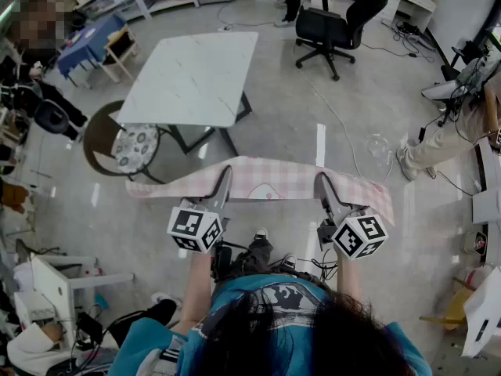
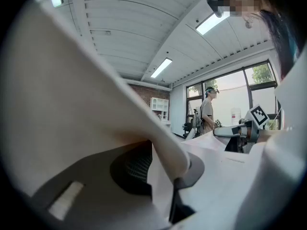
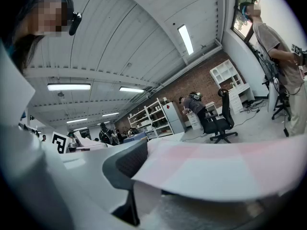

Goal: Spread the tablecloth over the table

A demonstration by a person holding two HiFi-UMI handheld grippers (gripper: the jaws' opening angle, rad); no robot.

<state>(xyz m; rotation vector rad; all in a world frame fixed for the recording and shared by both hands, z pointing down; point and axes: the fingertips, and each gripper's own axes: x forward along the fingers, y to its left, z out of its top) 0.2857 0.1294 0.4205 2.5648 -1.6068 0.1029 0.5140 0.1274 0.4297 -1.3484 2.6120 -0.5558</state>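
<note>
A pink checked tablecloth (image 1: 266, 180) hangs stretched in the air between my two grippers, above the floor and short of the white marble table (image 1: 196, 77). My left gripper (image 1: 225, 180) is shut on the cloth's near left edge. My right gripper (image 1: 323, 185) is shut on its near right edge. In the left gripper view the tablecloth (image 2: 72, 109) drapes over the jaws and fills most of the picture, pinched at the left gripper (image 2: 165, 176). In the right gripper view the tablecloth (image 3: 225, 169) spreads rightward from the right gripper (image 3: 136, 178).
A round chair with a patterned cushion (image 1: 135, 146) stands at the table's near left corner. A black office chair (image 1: 337, 22) is behind the table to the right. A person (image 1: 446, 131) stands at the right, with cables on the floor nearby. A white desk (image 1: 55, 284) is at lower left.
</note>
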